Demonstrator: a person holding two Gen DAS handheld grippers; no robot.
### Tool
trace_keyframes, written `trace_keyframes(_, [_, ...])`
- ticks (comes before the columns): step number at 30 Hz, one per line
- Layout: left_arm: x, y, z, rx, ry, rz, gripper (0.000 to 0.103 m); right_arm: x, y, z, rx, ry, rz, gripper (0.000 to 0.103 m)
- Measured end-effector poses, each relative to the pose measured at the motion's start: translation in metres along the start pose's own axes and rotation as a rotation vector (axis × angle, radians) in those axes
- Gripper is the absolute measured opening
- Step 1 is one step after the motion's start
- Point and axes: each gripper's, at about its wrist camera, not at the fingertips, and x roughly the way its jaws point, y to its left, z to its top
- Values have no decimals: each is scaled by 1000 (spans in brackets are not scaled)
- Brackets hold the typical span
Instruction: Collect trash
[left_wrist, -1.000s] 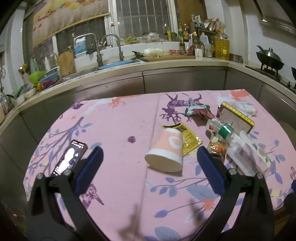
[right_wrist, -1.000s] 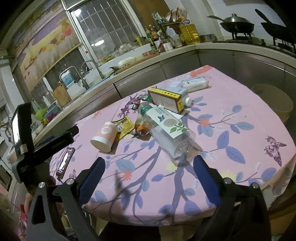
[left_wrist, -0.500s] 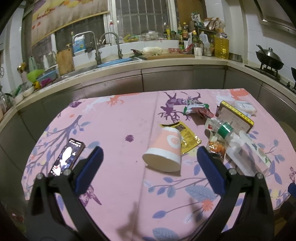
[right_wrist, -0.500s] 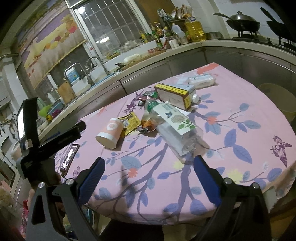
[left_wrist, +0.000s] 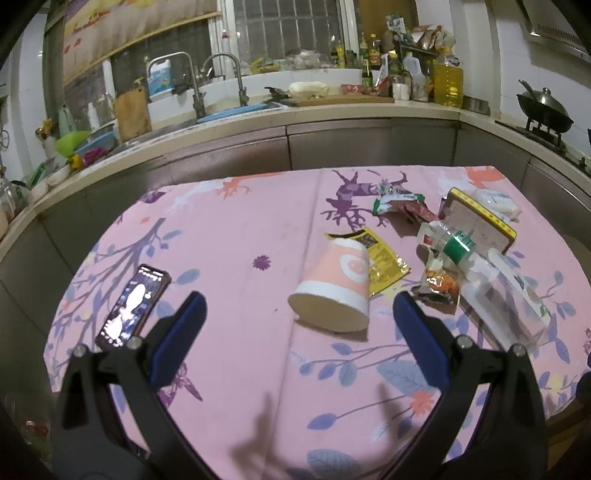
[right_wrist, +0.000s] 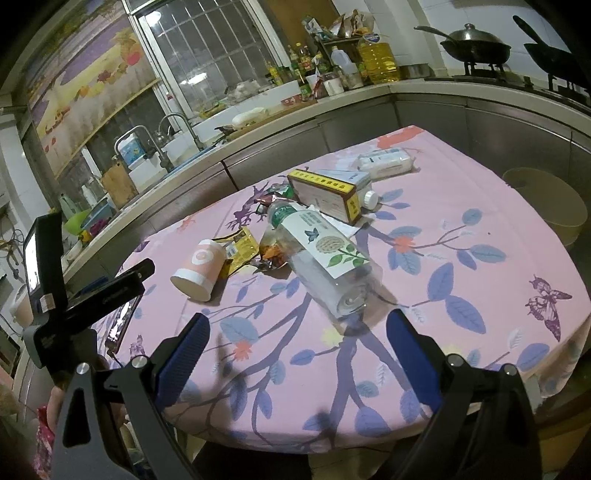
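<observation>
Trash lies on the pink flowered tablecloth. A pink paper cup lies on its side, partly on a yellow sachet. To its right are an orange wrapper, a clear plastic bottle, a yellow-edged box, a green-red wrapper and a white pack. My left gripper hovers open just short of the cup. My right gripper is open and empty, near the bottle's base.
A phone with a lit screen lies on the table's left side. A kitchen counter with a sink, bottles and a wok runs behind. A beige stool stands to the table's right. The left gripper's body shows in the right wrist view.
Both views have shifted slightly; the left gripper has edged a little nearer the cup. Nothing on the table has moved.
</observation>
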Motion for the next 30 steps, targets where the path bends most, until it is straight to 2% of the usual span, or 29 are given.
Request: trace_keyframes(30, [25, -3, -13, 20, 68, 3, 97, 24, -2, -1, -14, 55, 8, 93])
